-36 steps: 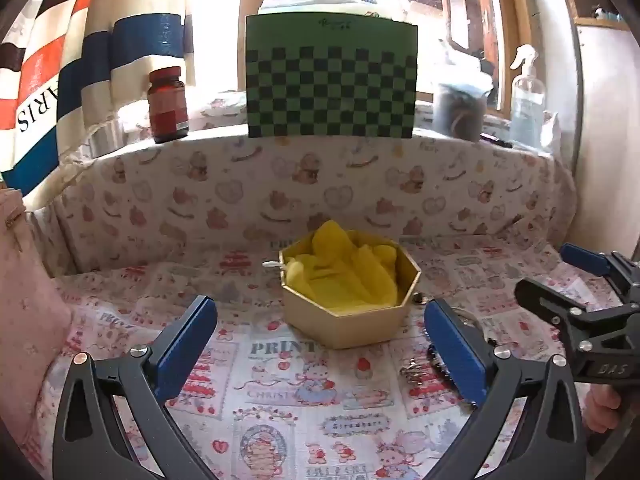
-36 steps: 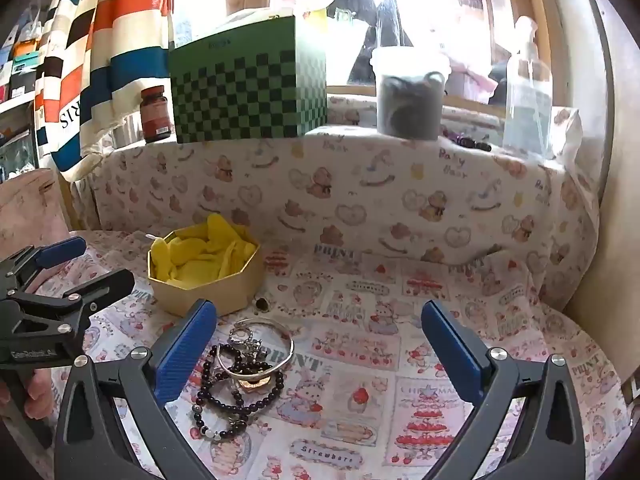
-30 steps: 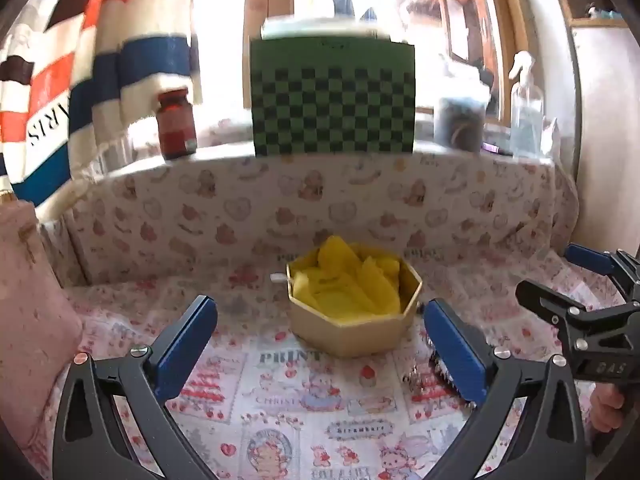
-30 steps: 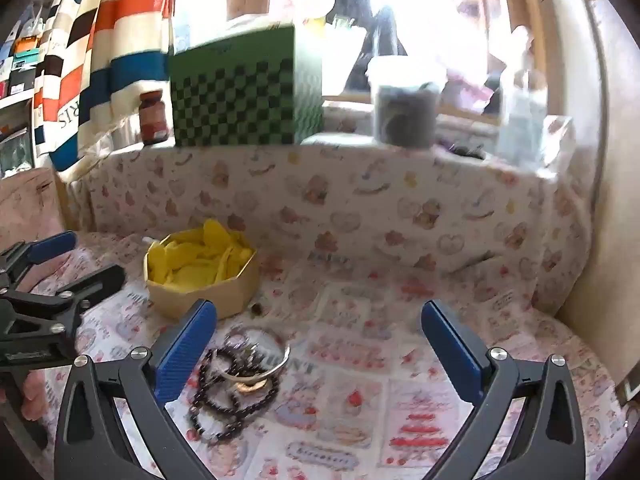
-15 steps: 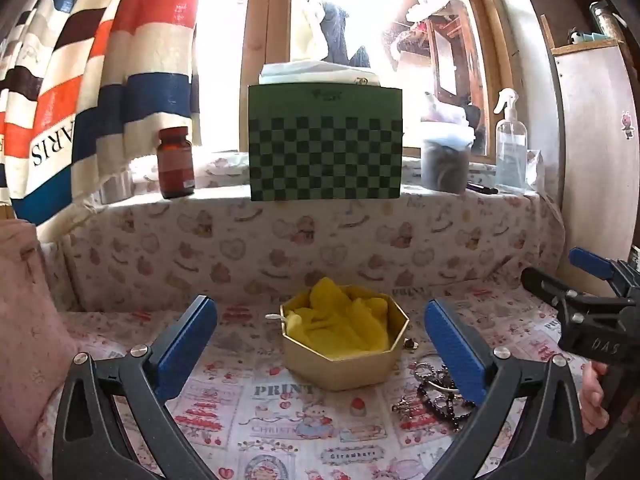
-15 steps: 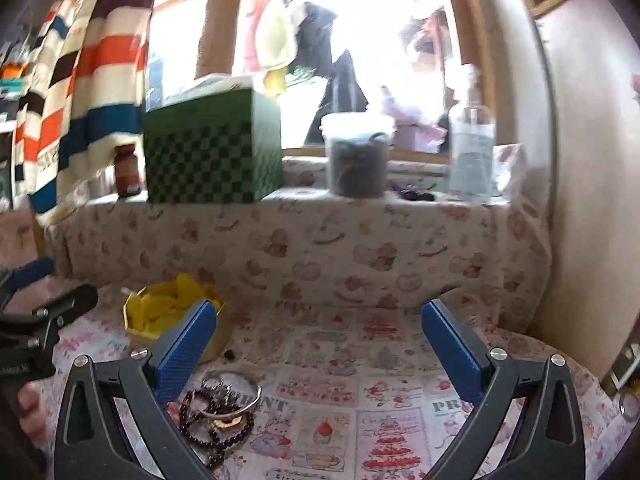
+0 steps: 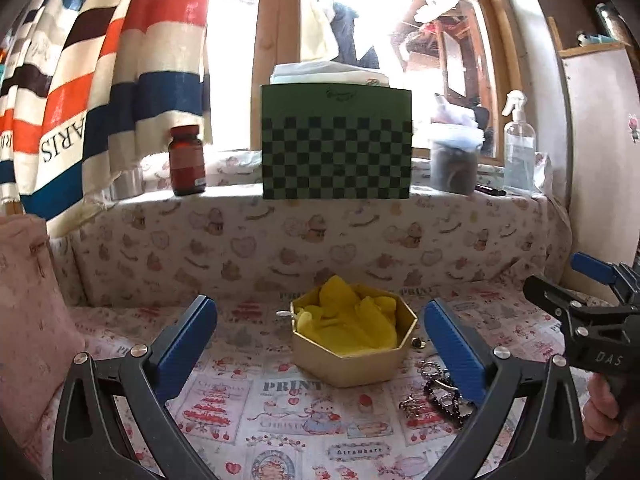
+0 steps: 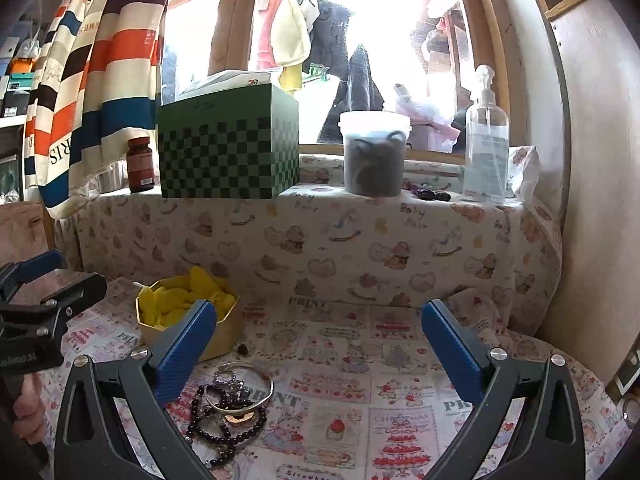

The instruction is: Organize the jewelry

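Both grippers hang with jaws spread wide and empty — left gripper (image 7: pixel 320 334), right gripper (image 8: pixel 319 338). On the printed tablecloth (image 8: pixel 360 364) lies a tangle of jewelry (image 8: pixel 228 408): a dark bead bracelet looped under a silver bangle, its long axis running near to far, just beside the gold hexagonal box (image 7: pixel 352 350) lined with yellow cloth.

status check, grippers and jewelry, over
Left gripper open, empty. Right gripper open, empty. Jewelry pile on cloth beside gold box, untouched. Nothing in the way.
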Demonstrator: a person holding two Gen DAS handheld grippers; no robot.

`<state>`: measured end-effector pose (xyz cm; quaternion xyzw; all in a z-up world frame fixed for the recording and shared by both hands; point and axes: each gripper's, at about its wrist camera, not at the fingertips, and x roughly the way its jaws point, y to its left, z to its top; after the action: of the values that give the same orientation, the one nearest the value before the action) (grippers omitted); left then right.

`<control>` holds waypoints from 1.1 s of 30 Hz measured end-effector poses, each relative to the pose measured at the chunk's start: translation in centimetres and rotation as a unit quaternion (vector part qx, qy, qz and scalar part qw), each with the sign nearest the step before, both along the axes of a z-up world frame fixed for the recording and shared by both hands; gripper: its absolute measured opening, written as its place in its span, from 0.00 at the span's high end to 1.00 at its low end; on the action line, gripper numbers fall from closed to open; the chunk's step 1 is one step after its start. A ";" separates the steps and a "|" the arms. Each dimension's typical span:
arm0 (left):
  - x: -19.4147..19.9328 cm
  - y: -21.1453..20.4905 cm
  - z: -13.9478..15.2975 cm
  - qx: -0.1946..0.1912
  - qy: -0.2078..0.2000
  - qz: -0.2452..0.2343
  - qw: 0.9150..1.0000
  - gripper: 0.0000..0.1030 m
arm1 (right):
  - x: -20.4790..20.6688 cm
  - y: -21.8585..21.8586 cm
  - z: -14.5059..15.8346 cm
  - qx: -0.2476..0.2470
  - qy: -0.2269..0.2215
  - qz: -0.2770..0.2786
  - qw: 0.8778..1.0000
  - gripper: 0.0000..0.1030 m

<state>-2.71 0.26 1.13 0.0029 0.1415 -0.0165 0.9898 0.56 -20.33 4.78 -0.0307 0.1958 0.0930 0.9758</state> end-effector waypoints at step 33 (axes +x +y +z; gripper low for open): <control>0.4 0.1 0.4 0.002 0.009 -0.002 1.000 0.00 | 0.5 0.7 -0.2 -0.007 0.030 0.029 0.999 0.00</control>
<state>-2.34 0.34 1.56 0.0055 0.1509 -0.0177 0.9884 1.01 -19.63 4.58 -0.0403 0.2250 0.1210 0.9660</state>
